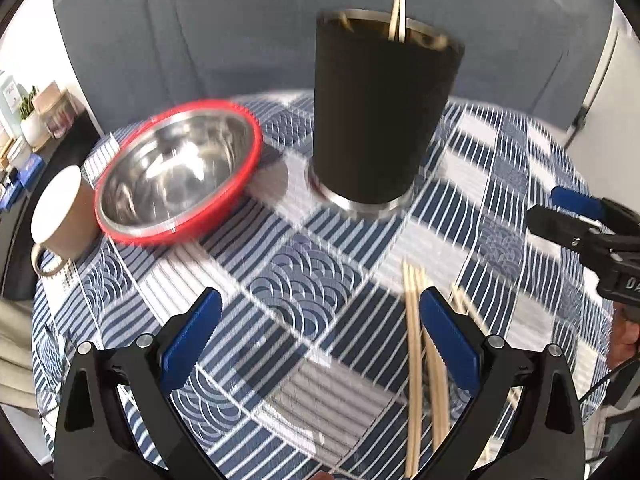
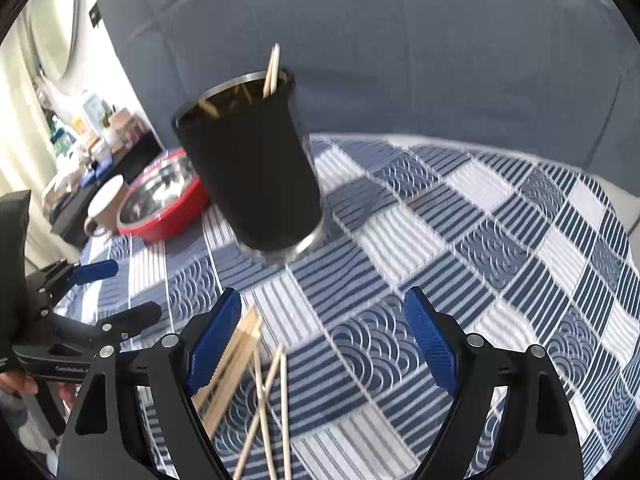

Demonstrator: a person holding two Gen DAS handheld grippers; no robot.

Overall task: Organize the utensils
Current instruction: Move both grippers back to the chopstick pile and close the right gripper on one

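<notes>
On the bench (image 1: 500,184), from left to right, sat a mug (image 1: 60,216), a red-rimmed bowl (image 1: 176,176) and a black holder (image 1: 380,120) with two chopsticks. Nearer, loose chopsticks (image 1: 414,368) lay beside the spread, empty left tool (image 1: 320,340); the right tool (image 2: 322,344), likewise spread, hung over open cloth.

Both grippers share one build. The left gripper (image 1: 320,336) has two black angular arms with triangular cut-outs, each tipped with a blue pad (image 1: 192,340) whose inner edge is finely toothed. Round silver screws (image 1: 145,339) sit at the joints. The right gripper (image 2: 322,336) has the same black arms, blue ribbed pads (image 2: 430,344) and silver screws (image 2: 474,339). Seen from the right wrist, the left gripper's black body bears small white lettering, too blurred to read. A thin dark cable (image 1: 616,376) runs beside the right gripper's handle.
</notes>
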